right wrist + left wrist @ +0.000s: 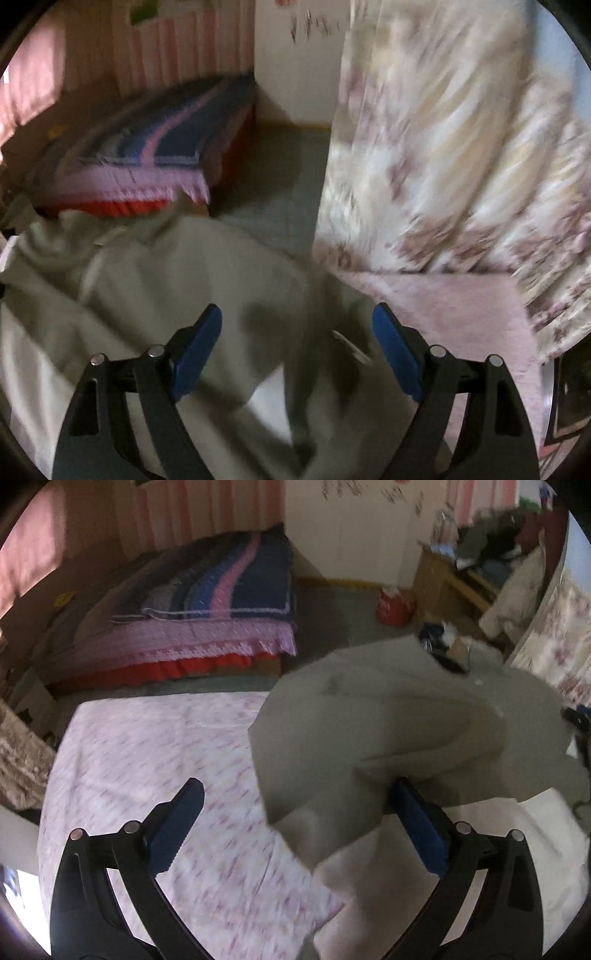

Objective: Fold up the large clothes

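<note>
A large grey-green garment (388, 720) lies bunched on the right part of a pink flowered sheet (147, 760). In the left wrist view my left gripper (299, 801) is open; its left finger hangs over the sheet and its right fingertip (410, 797) touches the garment's folded edge. In the right wrist view the same garment (166, 280) spreads below my right gripper (297, 325), which is open and empty just above the cloth. Both views are blurred by motion.
A bed with purple and blue blankets (207, 602) stands behind, across a strip of grey floor (325, 616). A flowered curtain (461, 147) hangs close on the right. A red bag (393, 607) and cluttered shelves (480, 565) are at the back right.
</note>
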Demonstrator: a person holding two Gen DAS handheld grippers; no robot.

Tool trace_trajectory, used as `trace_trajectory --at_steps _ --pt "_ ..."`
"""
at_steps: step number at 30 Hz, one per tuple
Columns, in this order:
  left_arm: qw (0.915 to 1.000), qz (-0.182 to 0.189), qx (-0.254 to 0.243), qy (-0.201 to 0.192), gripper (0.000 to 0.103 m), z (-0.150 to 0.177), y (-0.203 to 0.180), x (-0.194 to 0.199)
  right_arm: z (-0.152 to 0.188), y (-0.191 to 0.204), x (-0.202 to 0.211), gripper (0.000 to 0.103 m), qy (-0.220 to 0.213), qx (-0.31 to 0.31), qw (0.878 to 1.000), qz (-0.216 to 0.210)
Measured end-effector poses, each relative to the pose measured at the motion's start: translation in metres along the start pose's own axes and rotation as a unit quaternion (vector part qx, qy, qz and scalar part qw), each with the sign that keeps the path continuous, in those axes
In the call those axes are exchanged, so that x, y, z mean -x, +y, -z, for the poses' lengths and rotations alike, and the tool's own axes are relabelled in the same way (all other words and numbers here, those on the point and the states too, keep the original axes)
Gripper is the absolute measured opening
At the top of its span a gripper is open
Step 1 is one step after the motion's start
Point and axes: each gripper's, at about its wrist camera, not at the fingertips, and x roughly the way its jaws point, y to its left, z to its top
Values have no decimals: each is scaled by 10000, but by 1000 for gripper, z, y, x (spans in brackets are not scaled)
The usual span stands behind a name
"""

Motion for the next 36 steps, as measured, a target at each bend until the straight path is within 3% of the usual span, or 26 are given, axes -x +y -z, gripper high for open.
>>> trace_trajectory --at_steps 1,2,4,5,7,8,9,11,12,14,15,16,17,19,21,26,30,36 --pt "10000 15 -73 39 99 -2 -3 -8 1 4 -17 35 329 83 9991 -249" --pt "9999 70 -133 68 94 -4 -6 -15 1 8 -23 27 432 209 9985 -247" --pt "9987 410 -260 152 51 -8 -15 -28 -3 9 -20 4 278 364 9989 -56" --pt "9986 398 -346 54 43 -12 -22 -30 -5 6 -15 2 169 321 9993 -25" --pt "9981 166 -543 -259 11 -25 -34 -24 -10 3 4 0 -328 407 9975 472" --pt "9974 72 -559 -455 2 -33 -39 -19 -11 3 12 0 -547 460 9947 743" --pt "9961 -107 -517 -713 0 -43 -42 -12 -10 2 18 0 -728 474 9916 963" --pt "9934 -330 -466 -995 1 -56 -46 -9 -6 -1 19 1 -800 431 9878 1267" --pt "9944 -429 -537 -805 1 -57 -53 -18 -4 -1 16 4 -724 424 9877 1321" --pt "9947 -529 -635 -614 2 -50 -58 -26 0 -4 8 28 -420 328 9923 1120" --pt "9945 -533 -647 -629 3 -44 -58 -21 2 -7 16 53 -464 243 9943 924" --pt "9948 -512 -610 -637 10 -36 -54 -13 7 -10 33 71 -644 163 9954 696" --pt "9949 -509 -585 -640 17 -32 -52 -7 15 -11 52 74 -816 99 9953 507" --pt "9952 -376 -474 -767 53 -11 -40 20 33 -13 86 76 -967 -20 9952 116" --pt "9953 -316 -434 -808 66 13 -33 43 60 -8 115 78 -964 -148 9947 -316" --pt "9974 -197 -310 -618 83 70 -34 64 129 25 137 81 -763 -160 9938 -794" --pt "9984 7 -96 -552 85 88 -39 64 161 47 120 81 -594 68 9980 -199" --pt "9970 62 -336 -689 92 104 -56 73 180 73 112 81 -559 1361 9887 267"
